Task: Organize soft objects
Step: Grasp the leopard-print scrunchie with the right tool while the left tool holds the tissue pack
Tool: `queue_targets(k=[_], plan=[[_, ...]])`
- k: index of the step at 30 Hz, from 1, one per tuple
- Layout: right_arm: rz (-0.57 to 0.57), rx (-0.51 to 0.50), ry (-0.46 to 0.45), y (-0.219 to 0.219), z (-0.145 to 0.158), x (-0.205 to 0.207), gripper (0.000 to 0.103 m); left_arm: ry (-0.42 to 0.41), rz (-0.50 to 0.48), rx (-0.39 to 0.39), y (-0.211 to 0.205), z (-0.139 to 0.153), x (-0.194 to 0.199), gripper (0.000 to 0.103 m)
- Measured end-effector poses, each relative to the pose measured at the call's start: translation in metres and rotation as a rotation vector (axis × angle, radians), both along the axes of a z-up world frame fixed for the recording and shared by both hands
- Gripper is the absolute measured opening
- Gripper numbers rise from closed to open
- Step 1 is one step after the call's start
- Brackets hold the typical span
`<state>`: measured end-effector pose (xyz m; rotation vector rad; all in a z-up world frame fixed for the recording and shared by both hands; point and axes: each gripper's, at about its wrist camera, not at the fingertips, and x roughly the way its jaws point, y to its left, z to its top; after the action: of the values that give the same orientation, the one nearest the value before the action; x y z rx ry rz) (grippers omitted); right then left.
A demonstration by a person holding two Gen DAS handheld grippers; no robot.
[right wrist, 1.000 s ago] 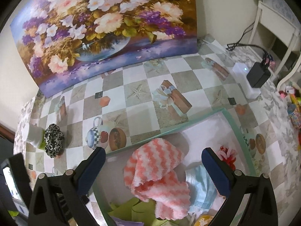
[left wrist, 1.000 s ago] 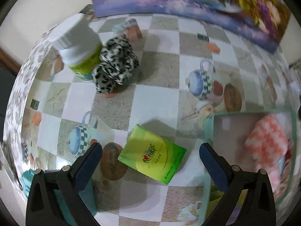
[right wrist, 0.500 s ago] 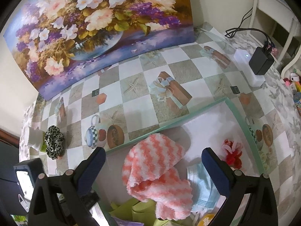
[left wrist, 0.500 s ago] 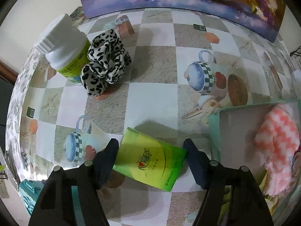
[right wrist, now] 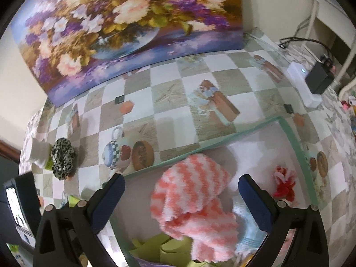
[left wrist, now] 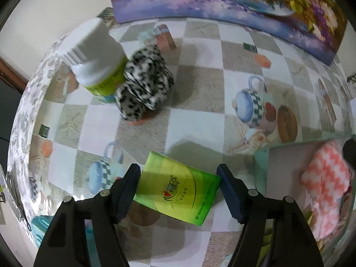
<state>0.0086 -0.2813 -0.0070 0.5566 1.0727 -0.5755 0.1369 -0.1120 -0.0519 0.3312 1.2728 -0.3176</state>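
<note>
- The left gripper [left wrist: 178,178] had its jaws pinching the green tissue pack [left wrist: 178,191] by its two short ends, one pad against each end, with the pack lying skewed between them.
- The pack sat low over the checkered bench [left wrist: 200,102]; whether it had lifted clear could not be told from the left wrist view.
- Landmark: the green-rimmed tray [right wrist: 222,143]. The pack was just outside the tray's near corner, on the side toward the leopard-print scrunchie [left wrist: 144,89].
- A good carry would probably keep the squeeze light, since the pack was soft and would buckle or slip out if crushed at its ends.
- It likely needed raising enough to pass over the tray's rim before travelling sideways, so the pack's low corner would not catch on it.
- The right gripper [right wrist: 181,197] hung above the tray with its jaws spread and nothing between them; the pink-and-white striped cloth [right wrist: 191,200] lay beneath it inside the tray.
- Other green packs [right wrist: 155,249] showed at the tray's near edge, so setting this one beside them seemed the tidy choice; the bare floor at the tray's far side was another option.
- The scrunchie rested against a white-capped bottle [left wrist: 98,55], well apart from the tray, and judged as the next soft item to fetch.
- A risk was the two grippers crowding over the tray, so the right one might best hold clear.
</note>
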Motion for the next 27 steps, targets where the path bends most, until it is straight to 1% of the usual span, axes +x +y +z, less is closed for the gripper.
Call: queue_targets(k=[4, 9, 15, 18, 23, 27], plan=[[0.031, -0.013, -0.010, 0.009, -0.002, 0.008, 0.103, -0.033, 0.028, -0.041, 0.013, 0.023, 0.012, 0.072], [0.065, -0.029, -0.031, 0.020, -0.001, 0.016, 0.103, -0.075, 0.074, -0.069, 0.028, 0.048, 0.024, 0.072], [0.157, -0.050, -0.044, 0.046, -0.004, 0.033, 0.103, -0.136, 0.133, -0.111, 0.049, 0.068, 0.032, 0.072], [0.197, -0.059, -0.061, 0.059, -0.002, 0.041, 0.103, -0.155, 0.165, -0.141, 0.058, 0.081, 0.028, 0.072], [0.264, -0.048, -0.123, 0.083, 0.002, 0.058, 0.103, -0.182, 0.223, -0.171, 0.081, 0.095, 0.033, 0.072], [0.326, -0.060, -0.153, 0.106, 0.001, 0.076, 0.103, -0.190, 0.272, -0.183, 0.101, 0.098, 0.039, 0.072]])
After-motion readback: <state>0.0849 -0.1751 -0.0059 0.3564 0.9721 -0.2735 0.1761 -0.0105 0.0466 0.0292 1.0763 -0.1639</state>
